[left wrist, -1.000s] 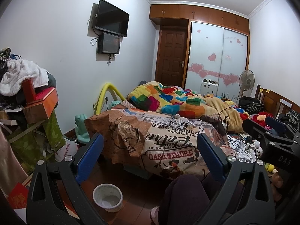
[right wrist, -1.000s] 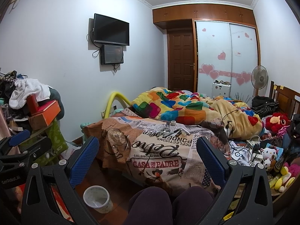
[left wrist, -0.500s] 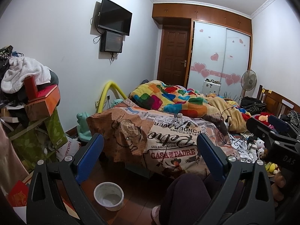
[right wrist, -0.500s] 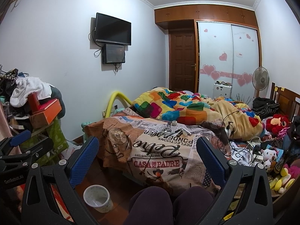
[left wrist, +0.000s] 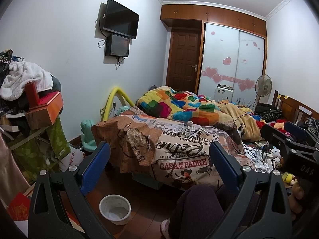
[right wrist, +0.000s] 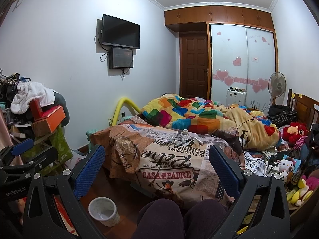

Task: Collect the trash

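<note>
A small white trash bin point(left wrist: 115, 209) stands on the wooden floor below the bed's foot; it also shows in the right wrist view point(right wrist: 103, 208). Small litter, a crumpled clear wrapper point(right wrist: 176, 138), a tape roll point(right wrist: 185, 132) and pens, lies on the printed bedspread point(right wrist: 169, 165). My left gripper point(left wrist: 159, 165) is open and empty, held above the floor well short of the bed. My right gripper point(right wrist: 156, 167) is open and empty too, beside the left one, and shows at the right edge of the left wrist view point(left wrist: 289, 145).
A cluttered stack of boxes and clothes point(left wrist: 30, 103) stands at the left. The colourful quilt point(left wrist: 179, 105) covers the far bed. Cables, chargers and plush toys point(right wrist: 279, 163) crowd the right side. The person's knees point(right wrist: 179, 217) are in front below.
Both grippers have tilted and drifted slightly, so the view has shifted a little up and to the right. Nothing was taken or let go.
</note>
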Motion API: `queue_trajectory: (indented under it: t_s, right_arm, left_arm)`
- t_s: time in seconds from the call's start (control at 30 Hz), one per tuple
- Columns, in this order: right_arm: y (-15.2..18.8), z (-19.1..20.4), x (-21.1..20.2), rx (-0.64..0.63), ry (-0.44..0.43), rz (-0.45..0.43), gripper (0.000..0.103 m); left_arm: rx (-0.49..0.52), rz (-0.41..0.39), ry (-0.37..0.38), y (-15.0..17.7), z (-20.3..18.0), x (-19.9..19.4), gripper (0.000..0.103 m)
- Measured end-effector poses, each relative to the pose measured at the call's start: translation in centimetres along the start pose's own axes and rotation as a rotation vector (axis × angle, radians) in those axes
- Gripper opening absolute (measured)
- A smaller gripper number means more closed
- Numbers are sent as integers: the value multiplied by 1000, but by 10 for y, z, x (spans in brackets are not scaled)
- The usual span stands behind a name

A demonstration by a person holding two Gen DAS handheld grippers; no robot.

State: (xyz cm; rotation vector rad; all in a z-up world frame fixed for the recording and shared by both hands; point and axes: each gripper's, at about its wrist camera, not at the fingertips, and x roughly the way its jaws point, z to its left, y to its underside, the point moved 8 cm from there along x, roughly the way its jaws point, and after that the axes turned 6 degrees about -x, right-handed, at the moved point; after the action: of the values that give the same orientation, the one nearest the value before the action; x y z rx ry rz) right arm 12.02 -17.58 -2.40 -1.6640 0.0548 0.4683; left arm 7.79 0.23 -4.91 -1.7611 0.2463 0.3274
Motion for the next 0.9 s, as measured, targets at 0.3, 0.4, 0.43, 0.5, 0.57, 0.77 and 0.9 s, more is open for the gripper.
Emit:
queue_trajectory:
  t_s: [0.3, 0.4, 0.43, 0.5, 0.57, 0.77, 0.9]
  right_arm:
    - [0, -1, 0, 1, 0, -1, 103]
    - [0, 0, -1, 0, 0, -1, 103]
    - [0, -1, -1, 1, 0, -1, 103]
    - [0, -1, -1, 1, 0, -2, 103]
    - [0, -1, 0, 1, -1, -3, 103]
    - [0, -2, -2, 1, 2, -4, 103]
    - [-6, -11, 3, 13, 9, 4, 103]
  left_arm:
    - [4, -2, -1, -1, -4, -1, 100]
    - [5, -4, 1, -1, -3, -1, 100]
    - [6, -5, 2, -2, -3, -1, 100]
    - [10, -6, 3, -3, -5, -1, 100]
    - [15, -5, 5, -4, -7, 0, 100]
    - [18, -4, 10, -4, -8, 2, 100]
    - [21, -3, 16, -6, -10, 5, 100]
